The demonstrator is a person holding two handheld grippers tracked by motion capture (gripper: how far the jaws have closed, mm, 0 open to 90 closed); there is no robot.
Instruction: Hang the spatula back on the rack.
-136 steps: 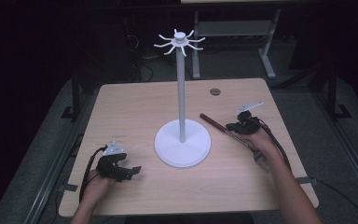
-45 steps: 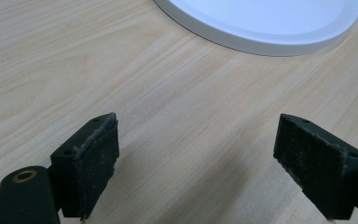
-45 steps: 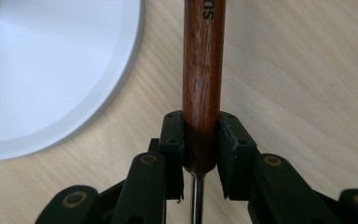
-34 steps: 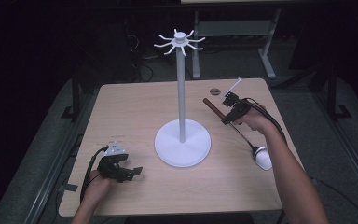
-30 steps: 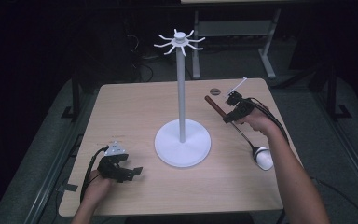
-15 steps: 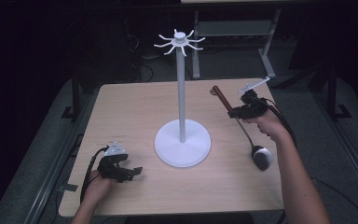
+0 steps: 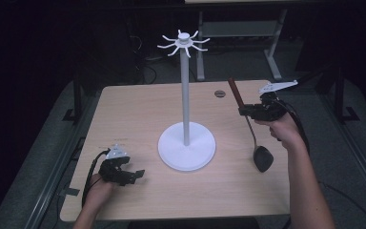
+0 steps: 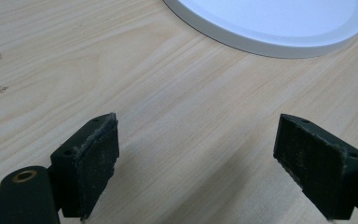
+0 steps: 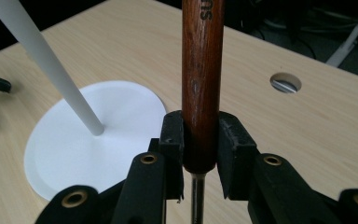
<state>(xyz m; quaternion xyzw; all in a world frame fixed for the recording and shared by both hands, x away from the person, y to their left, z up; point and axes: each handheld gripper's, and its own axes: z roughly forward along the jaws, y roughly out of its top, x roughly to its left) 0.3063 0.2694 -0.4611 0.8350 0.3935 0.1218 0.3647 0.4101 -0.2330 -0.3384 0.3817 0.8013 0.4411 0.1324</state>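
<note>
— What's different from a few seconds back?

— The right gripper [image 7: 244, 110] was low at the table's [image 7: 138, 114] right edge with the ladle [image 7: 249, 125] lying flat there. Now it is higher and farther back, and the ladle hangs from it, nearly upright. A second ago the wooden handle leaned toward the white stand [image 7: 186, 143]; now it points up and slightly back. The left gripper [image 7: 132, 174] hasn't budged from the near left part of the table.

— What does the ladle look like?

— A dark reddish-brown wooden handle [image 9: 202, 70] on top with some lettering near its end, then a thin metal shaft, then a dark rounded bowl [image 7: 263, 159] at the bottom, low over the table's right side. Whether the bowl touches the wood I can't tell.

— And the grip?

— The right jaws are squeezed onto the lower end of the wooden handle, one pad on each side. The left jaws stand wide apart, nothing between them, just bare table near the stand's round base [image 8: 279, 28].
</note>
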